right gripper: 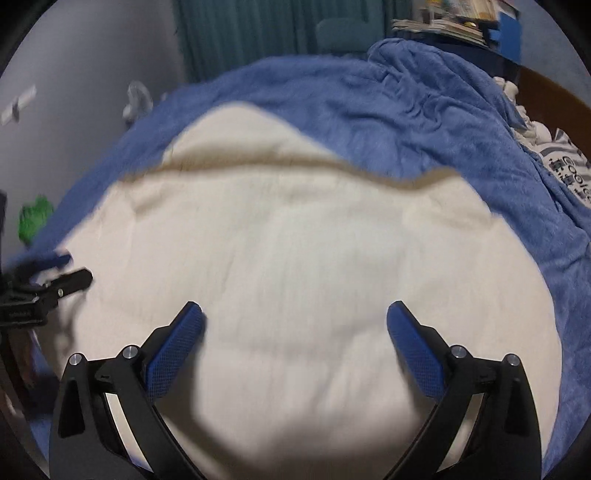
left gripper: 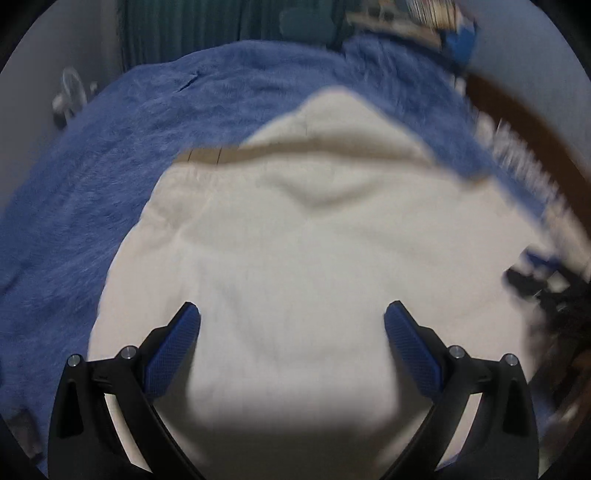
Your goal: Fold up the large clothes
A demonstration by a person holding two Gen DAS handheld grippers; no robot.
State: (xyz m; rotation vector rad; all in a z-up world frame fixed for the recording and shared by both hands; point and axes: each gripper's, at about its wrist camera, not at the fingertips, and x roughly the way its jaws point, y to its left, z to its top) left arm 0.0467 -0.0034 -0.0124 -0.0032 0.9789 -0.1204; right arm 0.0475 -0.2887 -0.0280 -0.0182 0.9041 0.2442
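A large cream garment (left gripper: pixel 295 258) lies spread on a blue blanket (left gripper: pixel 92 166); a tan band crosses its far part. It also fills the right wrist view (right gripper: pixel 295 258). My left gripper (left gripper: pixel 291 314) hovers over the garment's near part, jaws wide open and empty. My right gripper (right gripper: pixel 295 314) is also wide open and empty over the garment. The left gripper shows at the left edge of the right wrist view (right gripper: pixel 55 277); the right gripper shows blurred at the right edge of the left wrist view (left gripper: pixel 535 277).
The blue blanket (right gripper: pixel 406 110) covers a bed, bunched at the far right. A printed white cloth (right gripper: pixel 565 166) lies at the right edge. A cluttered shelf (right gripper: pixel 443 22) and teal curtain (right gripper: pixel 240 33) stand behind. A green object (right gripper: pixel 33 218) sits left.
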